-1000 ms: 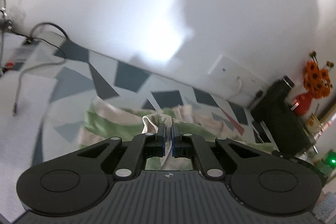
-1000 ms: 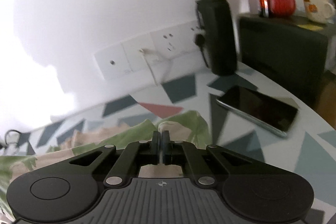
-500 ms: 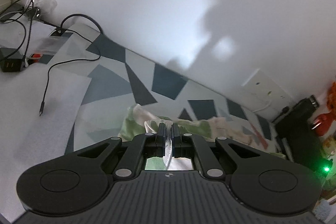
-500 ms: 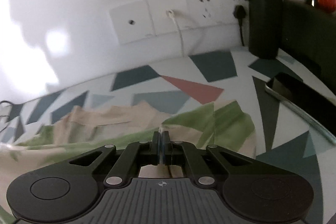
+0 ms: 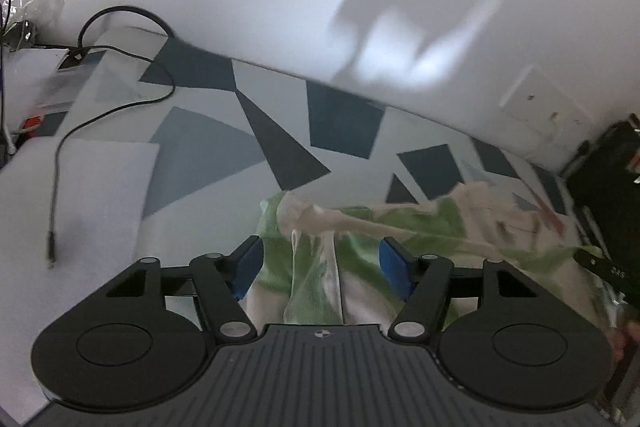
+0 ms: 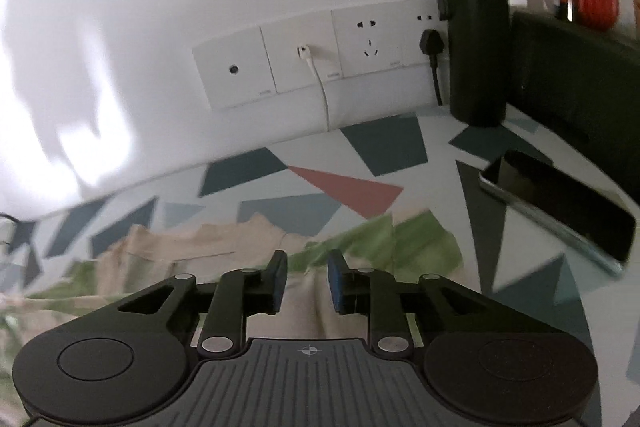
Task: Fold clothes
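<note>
A green and cream patterned garment [image 5: 420,227] lies bunched on the table with a geometric-pattern cloth [image 5: 344,119]. My left gripper [image 5: 320,267] is open, its blue pads spread wide; a fold of the garment lies loose between them. In the right wrist view the same garment [image 6: 392,239] stretches across the table to the left. My right gripper [image 6: 306,283] is open just above the garment's right end, with nothing pinched. The tip of the right gripper [image 5: 604,267] shows at the right edge of the left wrist view.
A black phone [image 6: 560,199] lies on the table to the right. A black bottle [image 6: 476,27] and a black box [image 6: 580,67] stand by the wall sockets [image 6: 316,59]. A black cable [image 5: 104,115] trails over white paper [image 5: 80,195] at the left.
Both grippers were shut on the garment and lifting it; now both have opened and the cloth has dropped onto the table. The left gripper's view has lowered and moved closer to the cloth.
</note>
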`<state>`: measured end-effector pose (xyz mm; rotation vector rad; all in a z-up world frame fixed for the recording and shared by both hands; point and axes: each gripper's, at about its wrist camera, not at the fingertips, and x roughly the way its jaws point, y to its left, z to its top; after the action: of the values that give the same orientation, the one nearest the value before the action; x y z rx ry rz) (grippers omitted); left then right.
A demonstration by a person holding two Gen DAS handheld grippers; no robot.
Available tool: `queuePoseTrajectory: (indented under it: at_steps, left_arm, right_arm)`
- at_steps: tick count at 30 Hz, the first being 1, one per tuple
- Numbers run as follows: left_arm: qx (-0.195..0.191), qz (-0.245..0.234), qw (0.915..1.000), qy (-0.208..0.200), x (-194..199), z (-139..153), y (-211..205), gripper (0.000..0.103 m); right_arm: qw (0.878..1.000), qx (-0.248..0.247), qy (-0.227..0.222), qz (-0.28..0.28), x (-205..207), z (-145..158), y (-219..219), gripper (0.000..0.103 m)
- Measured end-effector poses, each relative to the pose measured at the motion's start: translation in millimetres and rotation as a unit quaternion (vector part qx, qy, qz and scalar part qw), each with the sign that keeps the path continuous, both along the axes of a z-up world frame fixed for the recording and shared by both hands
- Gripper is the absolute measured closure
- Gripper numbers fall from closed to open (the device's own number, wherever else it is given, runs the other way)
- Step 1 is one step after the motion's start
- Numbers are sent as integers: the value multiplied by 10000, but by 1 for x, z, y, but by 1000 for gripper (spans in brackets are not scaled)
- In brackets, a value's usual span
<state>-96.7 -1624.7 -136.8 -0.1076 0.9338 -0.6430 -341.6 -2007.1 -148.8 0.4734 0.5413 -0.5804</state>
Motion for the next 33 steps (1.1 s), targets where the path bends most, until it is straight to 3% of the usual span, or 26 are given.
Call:
queuePoseTrajectory:
  at_steps: [6,12,13,14,16,20,24,25,26,27,31,33]
  left_arm:
    - [197,-459,9973,545,-37,-9,10,38]
    - [246,-378,9970,625,-51,-22,6,38]
    - [267,-388,9974,552,-52,-22,6,44]
    - [282,-399,9977,460,-54,-22,6,66]
    - [252,-379,9982,380,-54,-21,8,94]
    - [60,-249,9989,399,-48,-18,16,99]
    - [-57,-422,9990,142,-50,-5,20,100]
    - [-93,-478,9988,84,-51,-2,21,100]
    - [-105,-523,9986,15,-51,1,22,100]
    - [-106,-563,9983,-60,-52,4,23,100]
    - [-133,-720,9972,-170,-54,11,30,100]
    - [-107,-865,9958,-287,-57,14,35,100]
  right_arm:
    - [9995,187,206,156,-50,7,32,79]
    - [9984,225,449,-278,-95,4,61,68]
    - [9976,193,519,-405,-100,3,64,68]
    - [9967,161,589,-533,-106,2,68,64]
    - [9950,84,714,-696,-114,0,75,57]
    - [9938,-209,914,-599,-113,-6,86,53]
    - [9875,-684,1388,-290,-94,-15,92,53]
    - [9859,-723,1493,-206,-89,-18,92,55]
    - [9857,-738,1502,-215,-87,-18,90,73]
    - [9865,-733,1430,-305,-88,-15,86,97]
    - [9895,-520,905,-998,-105,0,66,103]
    - [9849,-599,955,-1315,-114,3,59,103]
